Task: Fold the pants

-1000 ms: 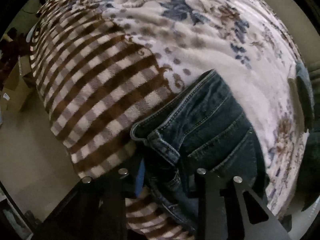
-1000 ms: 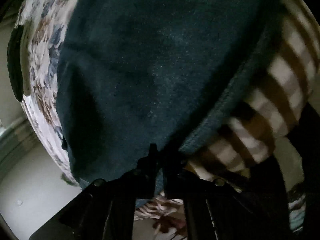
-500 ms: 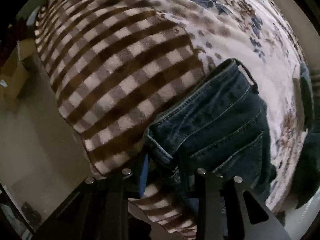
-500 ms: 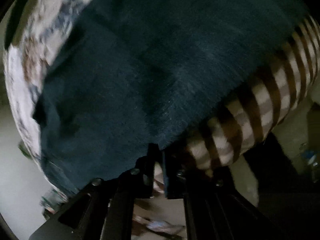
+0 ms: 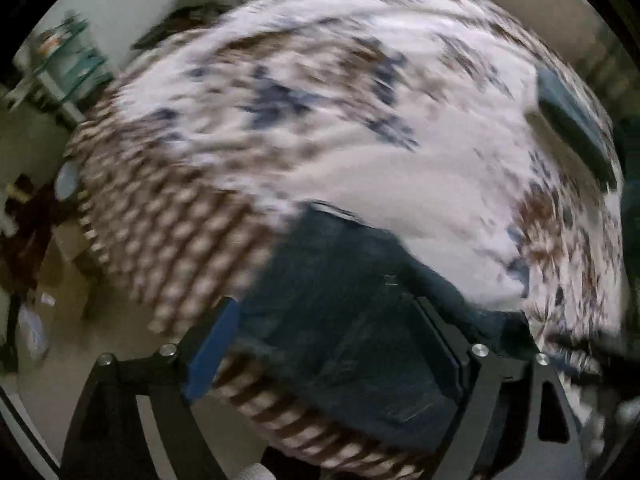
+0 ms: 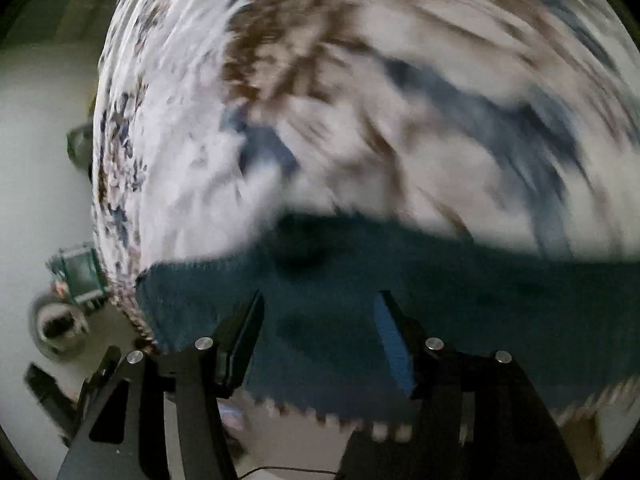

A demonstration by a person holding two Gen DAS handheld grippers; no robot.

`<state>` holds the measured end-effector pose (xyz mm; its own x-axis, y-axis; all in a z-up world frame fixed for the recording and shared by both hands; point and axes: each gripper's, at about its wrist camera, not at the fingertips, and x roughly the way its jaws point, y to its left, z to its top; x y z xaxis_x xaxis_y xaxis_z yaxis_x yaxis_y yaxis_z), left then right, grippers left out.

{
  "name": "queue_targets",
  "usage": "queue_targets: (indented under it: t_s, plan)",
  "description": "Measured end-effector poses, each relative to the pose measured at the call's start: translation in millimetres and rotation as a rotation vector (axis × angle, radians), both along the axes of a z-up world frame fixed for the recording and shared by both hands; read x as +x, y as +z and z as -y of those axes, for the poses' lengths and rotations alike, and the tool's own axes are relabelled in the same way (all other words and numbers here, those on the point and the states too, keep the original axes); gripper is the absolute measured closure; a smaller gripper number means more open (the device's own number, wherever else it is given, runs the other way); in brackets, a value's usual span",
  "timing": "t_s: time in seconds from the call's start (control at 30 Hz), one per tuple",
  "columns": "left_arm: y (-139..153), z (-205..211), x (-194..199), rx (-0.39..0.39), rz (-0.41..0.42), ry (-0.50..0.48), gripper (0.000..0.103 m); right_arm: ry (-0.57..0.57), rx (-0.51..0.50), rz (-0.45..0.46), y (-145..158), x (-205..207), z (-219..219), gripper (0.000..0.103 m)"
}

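Lying near blanket [image 5: 360,128] edge: jeans [image 5: 340,320]; 2 hand-held grippers spread.

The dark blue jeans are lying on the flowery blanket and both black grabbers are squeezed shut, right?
Not quite. In both wrist views the left gripper and right gripper stand wide open over the dark blue denim jeans, which do lie on the floral-and-checked blanket.

A home bedroom is being shown: a bed is being covered by a plush floral blanket [image 5: 400,128] with a brown checked border [image 5: 168,240]. Beside it, a bare pale floor [image 5: 120,332] and a cluttered green rack [image 5: 76,60] are being seen, blurred.
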<state>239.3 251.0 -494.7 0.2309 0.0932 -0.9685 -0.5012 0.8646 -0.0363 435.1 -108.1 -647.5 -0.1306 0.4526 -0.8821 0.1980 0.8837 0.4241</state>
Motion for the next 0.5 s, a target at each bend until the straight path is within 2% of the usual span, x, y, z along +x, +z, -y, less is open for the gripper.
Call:
queue_targets:
  t_s: [0.1, 0.17, 0.2, 0.23, 0.27, 0.3, 0.33, 0.37, 0.4, 0.43, 0.5]
  plan:
    - [-45.9, 28.9, 27.2, -0.026, -0.092, -0.092, 0.016, 0.136, -0.042, 0.006, -21.9, 31.7, -24.5, 0.043]
    - [-69.4, 38.7, 33.2, -0.035, -0.145, -0.132, 0.016, 0.216, -0.041, -0.024, -39.5, 38.6, -35.8, 0.044]
    - [-79.6, 42.1, 34.1, -0.022, -0.170, -0.147, 0.016, 0.233, -0.046, -0.039, -43.2, 37.3, -35.8, 0.047]
    - [-89.7, 43.9, 32.5, -0.016, -0.187, -0.160, 0.016, 0.234, -0.055, -0.038, -45.0, 36.0, -32.9, 0.073]
    - [-95.3, 44.0, 30.7, -0.017, -0.190, -0.169, 0.016, 0.224, -0.061, -0.044, -46.4, 34.0, -29.0, 0.081]
    - [-100.8, 43.5, 28.5, -0.013, -0.191, -0.181, 0.015, 0.187, -0.062, -0.043, -44.9, 37.6, -21.0, 0.085]
    - [-104.8, 43.0, 26.3, -0.015, -0.186, -0.194, 0.014, 0.164, -0.089, -0.016, -41.5, 39.8, -14.6, 0.101]
    - [-106.6, 42.7, 25.3, -0.017, -0.179, -0.203, 0.013, 0.123, -0.148, 0.041, -32.5, 47.7, -1.6, 0.102]
    - [-108.3, 42.9, 24.9, -0.019, -0.173, -0.213, 0.010, 0.083, -0.142, 0.059, -27.6, 51.6, 9.8, 0.102]
    - [-111.6, 44.3, 25.6, -0.019, -0.174, -0.226, 0.006, 0.031, -0.100, 0.046, -25.6, 57.2, 21.0, 0.102]
    - [-119.1, 48.0, 29.1, -0.022, -0.181, -0.249, 0.000, -0.019, 0.019, -0.040, -28.4, 62.7, 32.8, 0.100]
